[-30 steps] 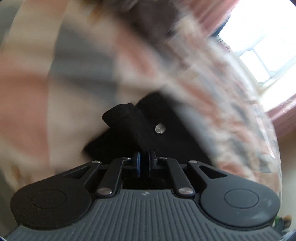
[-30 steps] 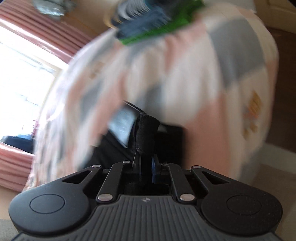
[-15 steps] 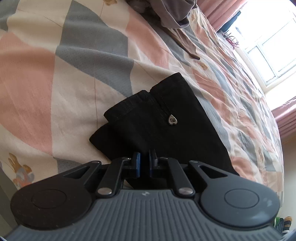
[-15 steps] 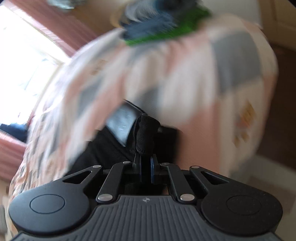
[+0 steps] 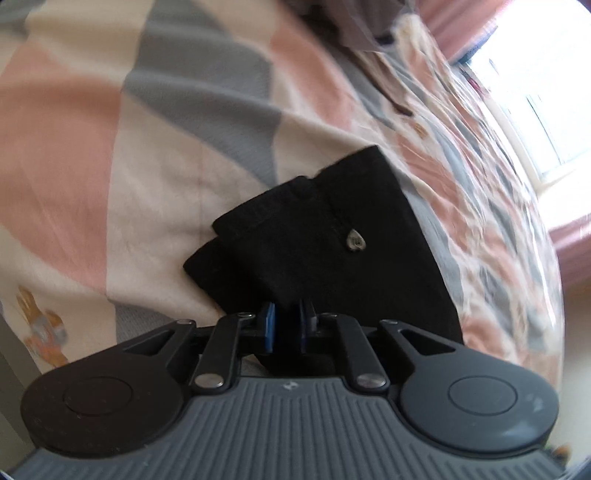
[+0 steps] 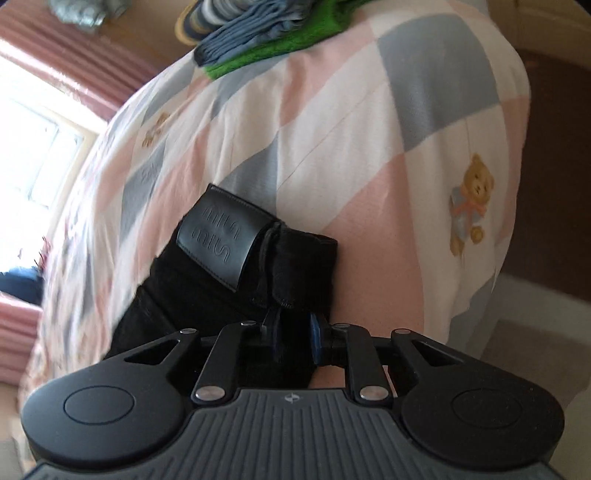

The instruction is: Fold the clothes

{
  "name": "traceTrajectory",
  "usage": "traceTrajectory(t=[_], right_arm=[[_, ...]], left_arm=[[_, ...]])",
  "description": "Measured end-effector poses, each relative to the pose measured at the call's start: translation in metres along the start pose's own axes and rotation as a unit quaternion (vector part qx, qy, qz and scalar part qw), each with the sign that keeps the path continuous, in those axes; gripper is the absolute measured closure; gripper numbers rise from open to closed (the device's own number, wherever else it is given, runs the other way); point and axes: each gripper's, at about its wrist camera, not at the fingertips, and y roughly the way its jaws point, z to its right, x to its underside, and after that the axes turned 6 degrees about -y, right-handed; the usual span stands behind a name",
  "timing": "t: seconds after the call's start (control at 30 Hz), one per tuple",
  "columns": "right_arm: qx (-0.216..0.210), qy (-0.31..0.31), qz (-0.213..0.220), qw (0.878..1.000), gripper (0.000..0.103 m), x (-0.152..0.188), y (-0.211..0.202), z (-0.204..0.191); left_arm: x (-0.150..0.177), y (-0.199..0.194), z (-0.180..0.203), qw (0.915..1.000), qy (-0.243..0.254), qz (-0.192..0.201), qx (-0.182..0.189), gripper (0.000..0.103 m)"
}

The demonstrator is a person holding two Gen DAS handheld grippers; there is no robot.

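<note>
The black jeans (image 5: 325,251) lie folded on the bed sheet (image 5: 110,147). Left gripper (image 5: 287,325) and right gripper (image 6: 293,334) both show gaps. Only the right view shows the leather label (image 6: 221,243).

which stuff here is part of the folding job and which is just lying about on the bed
In the job:
- folded black jeans with leather patch
- left gripper, open
- right gripper, open

Lying about:
- checked pink, grey and white bedsheet
- blue and green clothes pile
- grey-brown garment

Both grippers: ribbed grey bodies, black round-ended linkage arms, silver rivets, blue-padded jaws.
</note>
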Motion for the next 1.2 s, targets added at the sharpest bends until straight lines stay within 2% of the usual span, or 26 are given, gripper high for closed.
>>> traceTrajectory(t=[0.07, 0.13, 0.3, 0.47, 0.57, 0.7, 0.73, 0.77, 0.8, 0.87, 0.93, 1.0, 1.03, 1.1, 1.13, 1.2], right_arm=[[0.004, -0.005, -0.004, 1.000, 0.089, -0.002, 0.000, -0.002], [0.011, -0.014, -0.007, 1.000, 0.091, -0.004, -0.001, -0.007], [0.011, -0.013, -0.008, 1.000, 0.093, -0.014, -0.005, -0.010], [0.008, -0.029, 0.029, 0.999, 0.094, -0.025, -0.014, -0.022], [0.029, -0.054, 0.014, 0.998, 0.094, -0.023, -0.007, -0.024], [0.047, -0.054, -0.002, 0.997, 0.095, -0.012, -0.001, -0.014], [0.056, -0.067, -0.005, 0.996, 0.092, -0.011, -0.002, -0.018], [0.065, -0.081, -0.009, 0.995, 0.070, -0.011, -0.003, -0.021], [0.089, -0.100, -0.004, 0.991, 0.053, -0.011, -0.008, -0.027], [0.134, -0.145, 0.013, 0.980, 0.055, -0.011, -0.019, -0.040], [0.179, -0.194, 0.053, 0.963, 0.054, -0.008, -0.037, -0.053], [0.174, -0.231, 0.098, 0.952, 0.053, -0.005, -0.054, -0.065], [0.156, -0.253, 0.109, 0.948, 0.053, -0.002, -0.058, -0.073], [0.110, -0.299, 0.121, 0.940, 0.053, 0.003, -0.058, -0.089], [0.088, -0.322, 0.117, 0.935, 0.053, 0.007, -0.052, -0.098], [0.042, -0.368, 0.109, 0.922, 0.055, 0.016, -0.038, -0.116]], left_arm=[[-0.001, 0.001, 0.000, 1.0000, -0.005, 0.001, 0.002, 0.094], [0.000, -0.004, 0.006, 0.9997, 0.022, 0.013, 0.003, 0.100], [0.004, -0.032, 0.014, 0.9970, 0.056, 0.038, 0.037, 0.101], [0.015, -0.009, -0.004, 0.9986, 0.052, -0.003, 0.013, 0.101], [0.018, -0.001, -0.009, 0.9990, 0.043, -0.001, 0.012, 0.100], [0.016, -0.003, -0.008, 0.9986, 0.053, 0.005, 0.008, 0.099], [0.016, -0.006, -0.006, 0.9982, 0.060, 0.007, 0.002, 0.097], [0.016, -0.007, -0.003, 0.9974, 0.071, 0.007, -0.008, 0.096], [0.015, -0.009, 0.002, 0.9961, 0.085, 0.007, -0.021, 0.095], [0.017, -0.018, 0.015, 0.9913, 0.122, 0.013, -0.049, 0.092], [0.022, -0.029, 0.030, 0.9823, 0.162, 0.027, -0.090, 0.093], [0.031, -0.040, 0.047, 0.9694, 0.204, 0.040, -0.131, 0.093], [0.039, -0.045, 0.057, 0.9658, 0.223, 0.037, -0.127, 0.093], [0.058, -0.051, 0.080, 0.9599, 0.263, 0.020, -0.095, 0.093], [0.074, -0.049, 0.097, 0.9551, 0.288, 0.004, -0.068, 0.093], [0.115, -0.036, 0.137, 0.9376, 0.346, -0.039, 0.003, 0.093]])
